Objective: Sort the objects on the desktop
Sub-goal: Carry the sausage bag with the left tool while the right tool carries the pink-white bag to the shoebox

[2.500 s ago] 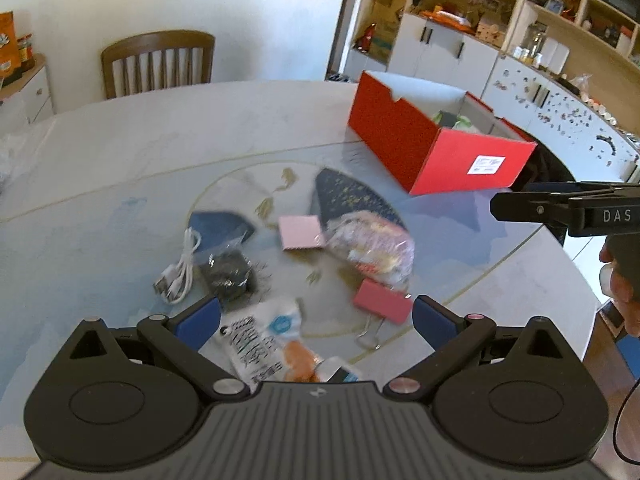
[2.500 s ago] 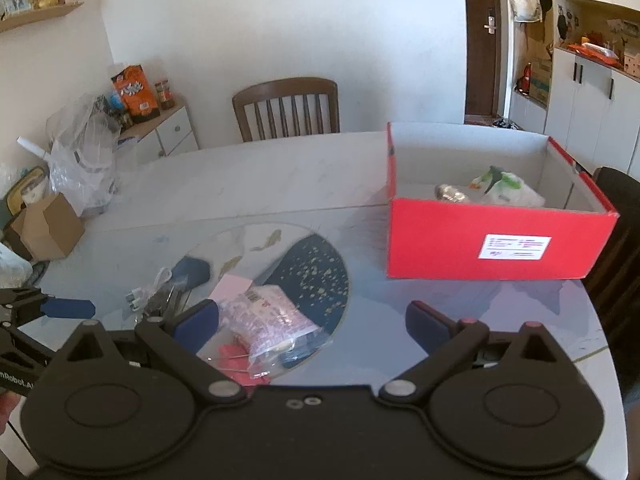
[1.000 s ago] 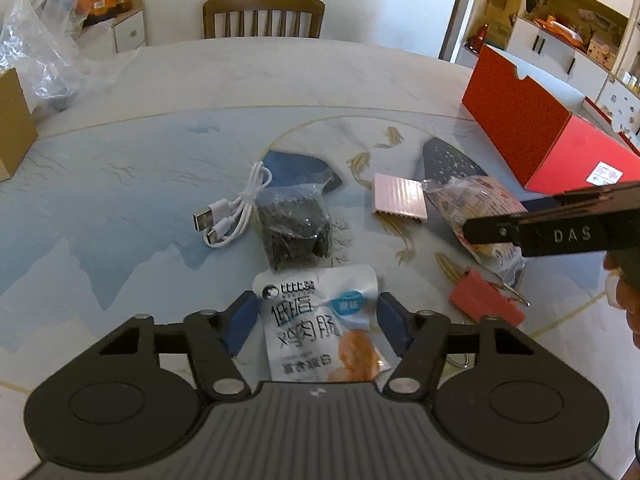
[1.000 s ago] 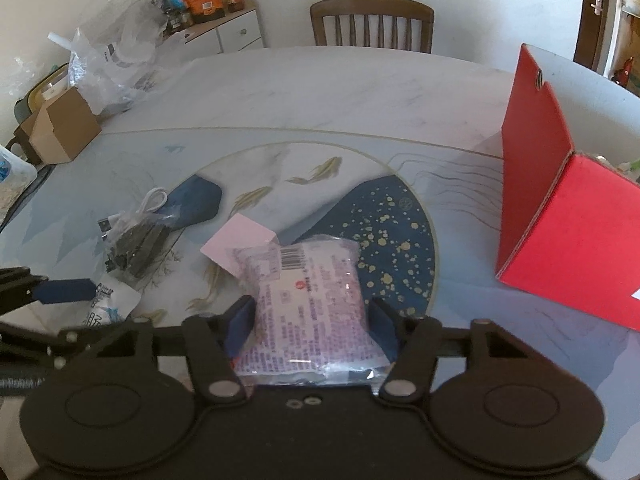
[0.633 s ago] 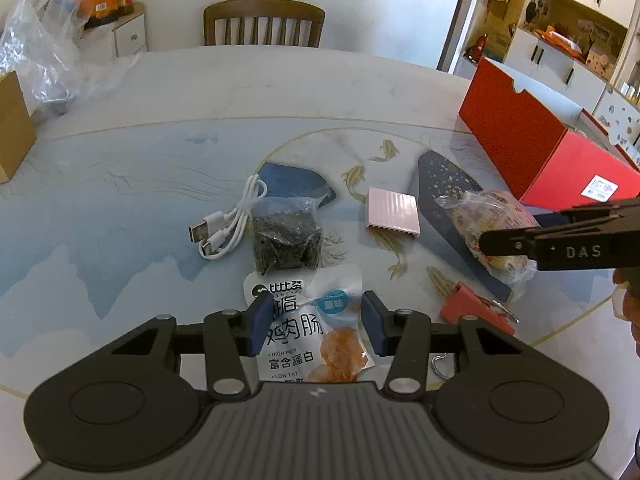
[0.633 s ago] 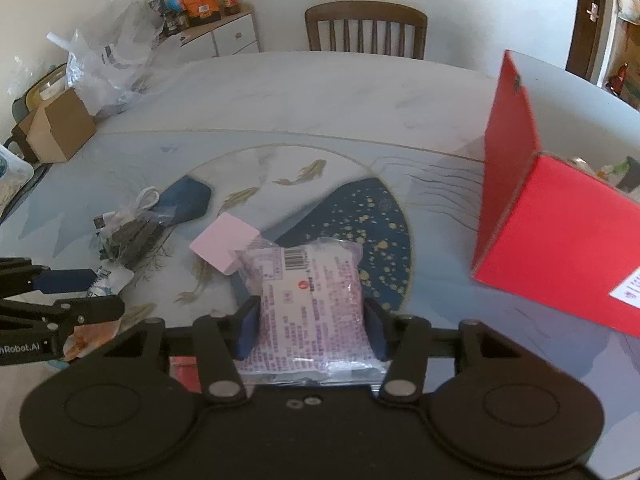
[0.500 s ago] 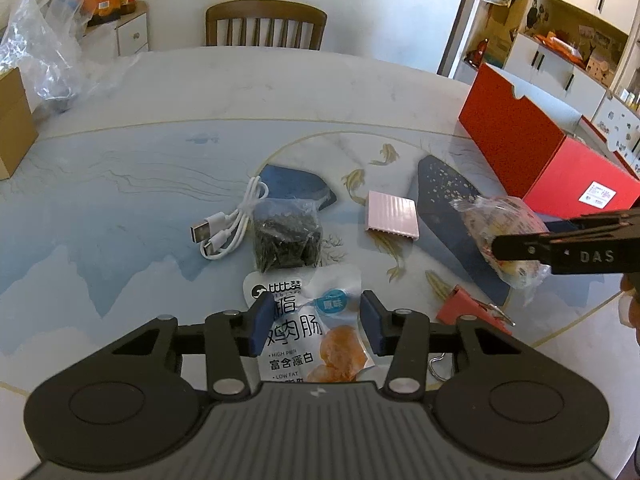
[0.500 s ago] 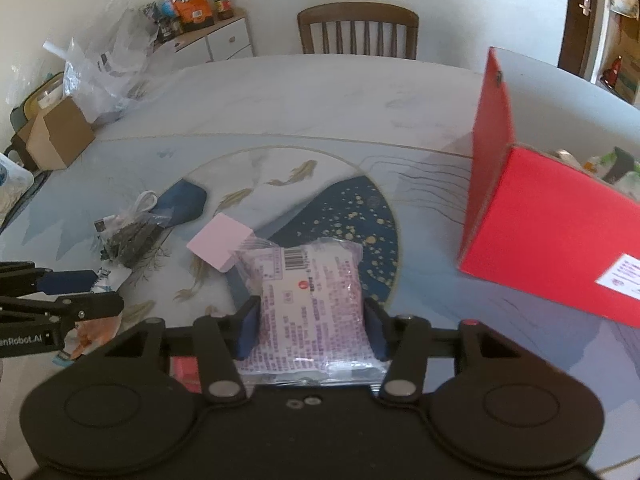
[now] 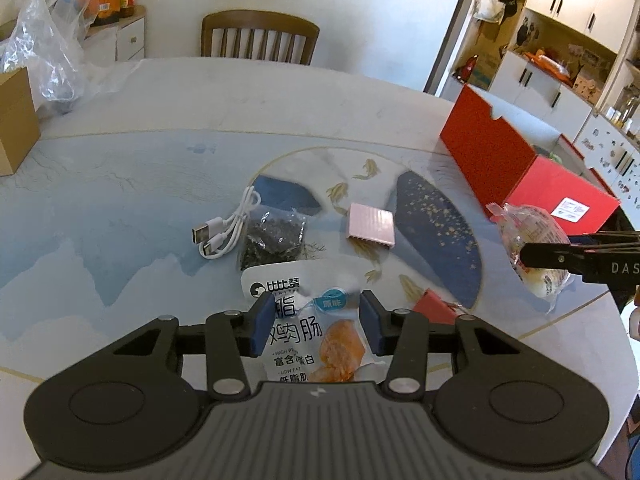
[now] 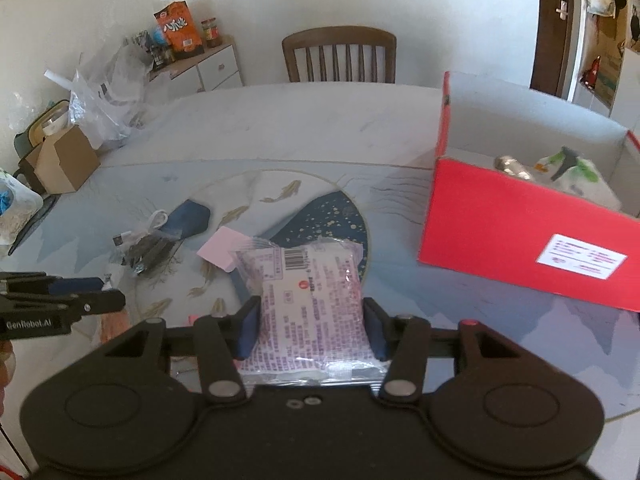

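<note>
My left gripper (image 9: 314, 322) is shut on a white and orange snack packet (image 9: 304, 320), lifted a little off the table. My right gripper (image 10: 310, 326) is shut on a clear pink-printed snack bag (image 10: 310, 292), held above the table; the same bag (image 9: 534, 248) shows at the right of the left wrist view. An open red box (image 10: 516, 236) stands at the right with a few items inside. On the table lie a white USB cable (image 9: 226, 230), a bag of dark bits (image 9: 274, 240), a pink pad (image 9: 370, 226) and a red clip (image 9: 434, 306).
The round table (image 9: 120, 184) has a painted blue pattern. A wooden chair (image 9: 260, 38) stands at its far side. A cardboard box (image 10: 60, 166) and a clear plastic bag (image 10: 104, 100) sit at the far left edge. Cabinets and shelves line the right wall.
Both grippers have closed on their packets and lifted them. The right gripper has carried the pink bag to the right, nearer the red box.
</note>
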Action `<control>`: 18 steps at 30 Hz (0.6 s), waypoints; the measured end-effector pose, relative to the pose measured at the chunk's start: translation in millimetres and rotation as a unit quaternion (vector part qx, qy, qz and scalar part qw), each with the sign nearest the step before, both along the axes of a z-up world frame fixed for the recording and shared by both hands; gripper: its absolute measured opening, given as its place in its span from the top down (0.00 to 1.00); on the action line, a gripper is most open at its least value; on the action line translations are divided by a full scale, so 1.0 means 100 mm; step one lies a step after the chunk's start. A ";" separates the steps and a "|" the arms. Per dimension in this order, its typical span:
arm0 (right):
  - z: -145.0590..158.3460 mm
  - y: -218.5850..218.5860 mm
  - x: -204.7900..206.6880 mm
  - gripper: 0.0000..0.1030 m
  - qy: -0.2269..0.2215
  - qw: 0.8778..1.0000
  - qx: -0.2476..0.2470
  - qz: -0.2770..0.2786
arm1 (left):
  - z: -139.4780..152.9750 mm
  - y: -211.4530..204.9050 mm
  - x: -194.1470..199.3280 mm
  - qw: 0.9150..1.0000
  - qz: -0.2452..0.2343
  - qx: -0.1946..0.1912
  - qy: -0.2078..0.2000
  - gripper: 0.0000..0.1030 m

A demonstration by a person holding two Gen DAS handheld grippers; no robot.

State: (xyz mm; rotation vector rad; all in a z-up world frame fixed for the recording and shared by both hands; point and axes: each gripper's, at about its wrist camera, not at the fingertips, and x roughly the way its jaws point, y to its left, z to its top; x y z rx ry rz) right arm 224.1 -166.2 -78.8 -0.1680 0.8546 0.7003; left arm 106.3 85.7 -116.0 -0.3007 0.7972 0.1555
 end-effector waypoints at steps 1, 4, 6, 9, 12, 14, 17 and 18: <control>0.02 -0.03 -0.02 0.49 -0.001 1.000 0.000 -0.005 | 0.01 -0.01 -0.01 1.000 -0.003 -0.001 -0.002 0.57; 0.08 -0.14 -0.06 0.49 -0.003 1.000 -0.001 -0.019 | 0.04 -0.07 -0.05 1.000 -0.023 0.011 -0.011 0.57; 0.11 -0.23 -0.07 0.50 -0.003 1.000 -0.001 -0.030 | 0.06 -0.09 -0.06 0.999 -0.029 0.009 -0.015 0.57; 0.14 -0.35 -0.10 0.49 -0.005 0.999 -0.010 -0.046 | 0.11 -0.14 -0.08 0.999 -0.039 0.010 -0.022 0.57; 0.14 -0.47 -0.12 0.49 -0.002 0.998 -0.015 -0.062 | 0.16 -0.18 -0.07 0.998 -0.049 0.007 -0.029 0.57; 0.15 -0.54 -0.13 0.50 -0.002 0.997 -0.016 -0.072 | 0.20 -0.21 -0.05 0.998 -0.055 0.005 -0.033 0.57; 0.19 -0.64 -0.13 0.50 -0.007 0.996 -0.015 -0.084 | 0.28 -0.24 -0.01 0.997 -0.061 0.001 -0.041 0.57; 0.20 -0.67 -0.12 0.50 -0.009 0.996 -0.015 -0.088 | 0.30 -0.26 0.01 0.997 -0.063 0.001 -0.044 0.57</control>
